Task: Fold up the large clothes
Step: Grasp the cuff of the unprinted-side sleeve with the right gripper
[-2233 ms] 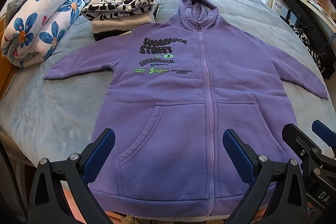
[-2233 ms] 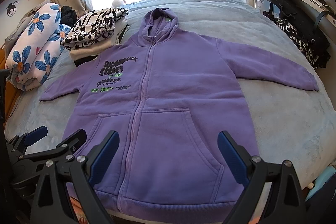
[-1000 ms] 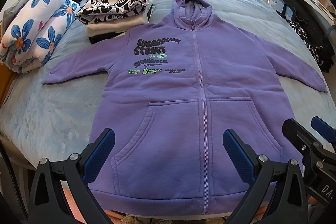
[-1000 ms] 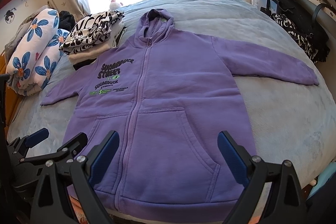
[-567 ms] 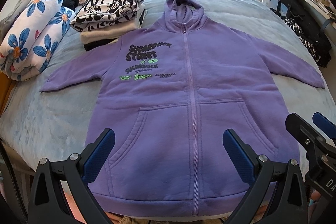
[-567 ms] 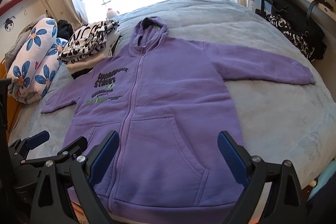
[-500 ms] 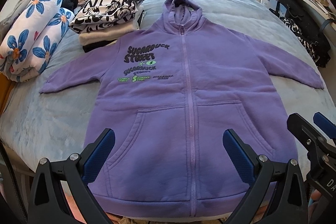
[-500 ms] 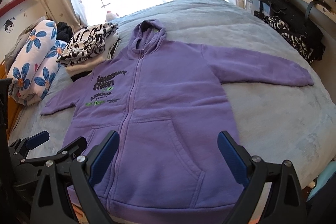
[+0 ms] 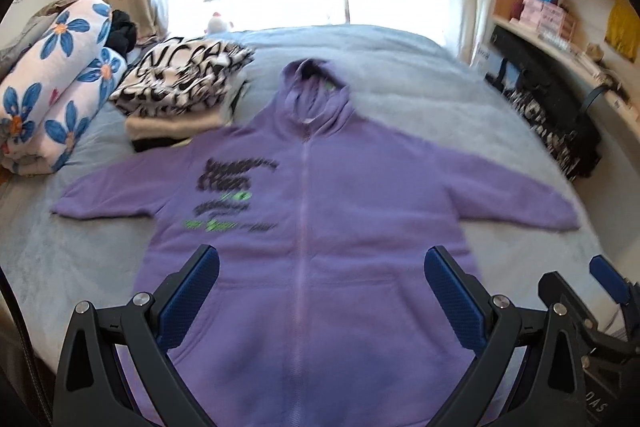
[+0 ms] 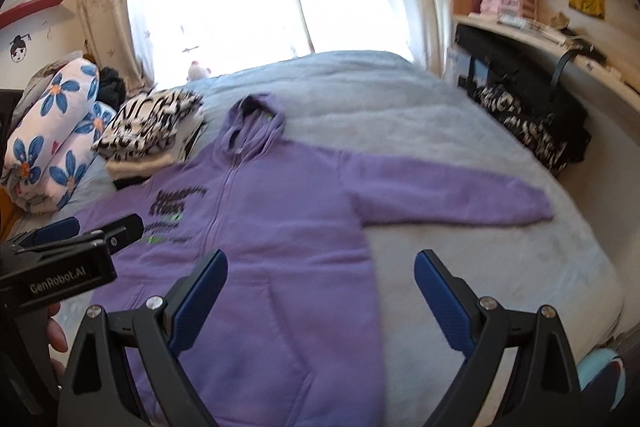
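Observation:
A long purple zip hoodie [image 9: 320, 227] lies flat and face up on the grey-blue bed, hood toward the window, both sleeves spread out; it also shows in the right wrist view [image 10: 280, 247]. It has black and green lettering on one chest side. My left gripper [image 9: 320, 291] is open and empty above the lower body of the hoodie. My right gripper [image 10: 320, 291] is open and empty above the hoodie's right side and the bed. The left gripper also shows at the left edge of the right wrist view [image 10: 80, 239]. Both views are motion-blurred.
A stack of folded clothes [image 9: 180, 87] sits left of the hood. A rolled floral quilt [image 9: 52, 87] lies at the far left. A black bag [image 10: 532, 115] leans at the bed's right edge under wooden shelves [image 10: 540, 23]. The window is behind the bed.
Both grippers have tilted upward and moved, so the hoodie sits lower in view and the window and shelves show. The hoodie has not moved. Both grippers stay open.

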